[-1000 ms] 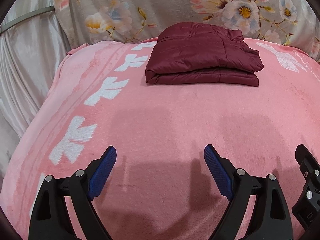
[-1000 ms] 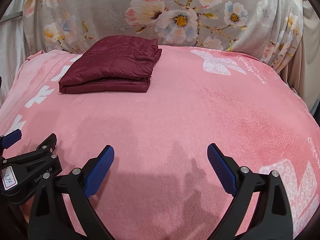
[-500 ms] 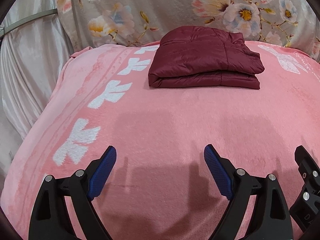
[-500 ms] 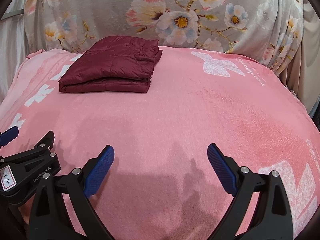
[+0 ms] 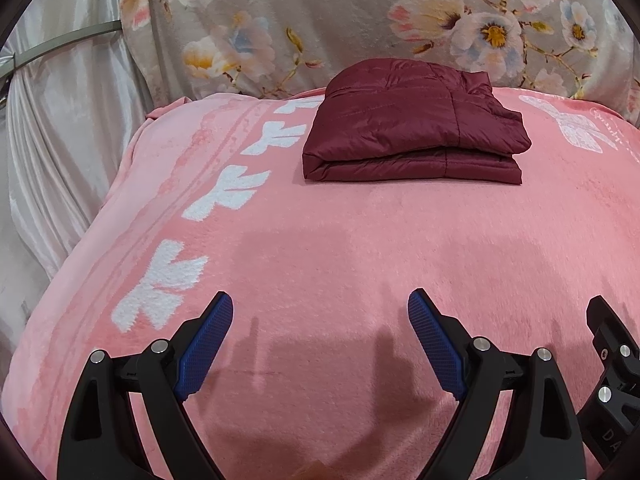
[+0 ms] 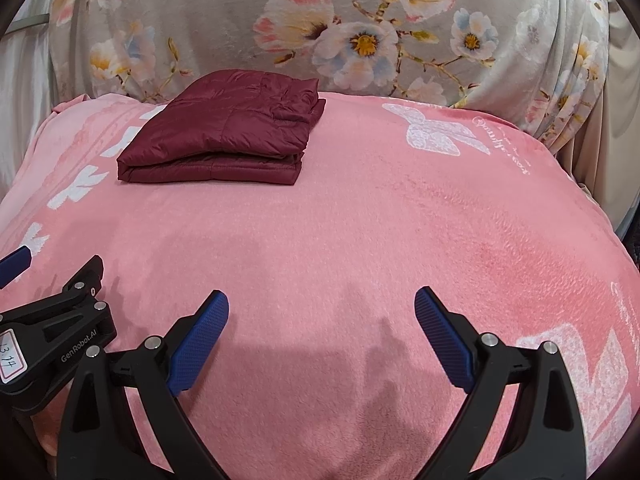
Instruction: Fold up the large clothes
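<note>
A dark red quilted jacket (image 5: pixel 412 124) lies folded in a compact stack at the far end of the pink blanket (image 5: pixel 340 248); in the right wrist view the jacket (image 6: pixel 224 136) sits far left. My left gripper (image 5: pixel 320 312) hovers open over the near part of the blanket, nothing between its blue pads. My right gripper (image 6: pixel 322 308) is also open and empty, well short of the jacket. Part of the left gripper's body (image 6: pixel 52 332) shows at the left edge of the right wrist view.
A grey floral cover (image 6: pixel 360 36) rises behind the blanket. Pale satin drapes (image 5: pixel 60 128) hang at the left. The pink blanket (image 6: pixel 400 220) slopes off at the right edge near a beige curtain (image 6: pixel 600 152). White bow prints (image 5: pixel 160 288) run down its left side.
Both grippers have drawn back and tilted slightly, so the jacket sits a little lower and farther in view. Both stay open; the jacket has not moved.
</note>
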`<state>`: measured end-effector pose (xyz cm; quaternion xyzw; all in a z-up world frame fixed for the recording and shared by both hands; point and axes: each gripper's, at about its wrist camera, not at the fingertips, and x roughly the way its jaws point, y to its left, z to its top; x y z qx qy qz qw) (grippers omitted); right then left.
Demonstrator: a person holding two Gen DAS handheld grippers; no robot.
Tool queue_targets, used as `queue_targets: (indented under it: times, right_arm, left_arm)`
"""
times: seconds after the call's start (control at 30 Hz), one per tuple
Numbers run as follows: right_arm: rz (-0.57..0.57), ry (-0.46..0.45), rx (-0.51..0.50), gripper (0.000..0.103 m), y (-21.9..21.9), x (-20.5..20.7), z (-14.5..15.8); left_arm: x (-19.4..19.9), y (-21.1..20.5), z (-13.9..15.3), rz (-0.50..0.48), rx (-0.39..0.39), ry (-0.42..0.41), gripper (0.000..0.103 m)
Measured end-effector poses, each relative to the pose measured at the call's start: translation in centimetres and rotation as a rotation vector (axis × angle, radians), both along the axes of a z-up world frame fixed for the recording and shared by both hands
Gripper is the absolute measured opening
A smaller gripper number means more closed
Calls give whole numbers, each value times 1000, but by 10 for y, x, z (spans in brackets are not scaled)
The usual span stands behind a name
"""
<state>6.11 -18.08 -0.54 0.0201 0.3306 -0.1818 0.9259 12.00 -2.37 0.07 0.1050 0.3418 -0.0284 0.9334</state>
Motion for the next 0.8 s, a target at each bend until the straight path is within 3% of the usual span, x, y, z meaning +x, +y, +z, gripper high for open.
queue_targets:
  times: [0.8]
  right_arm:
    - [3,0,-6,92,0,0,1]
  left_arm:
    - [-4,0,4,-12,-17,-21,87]
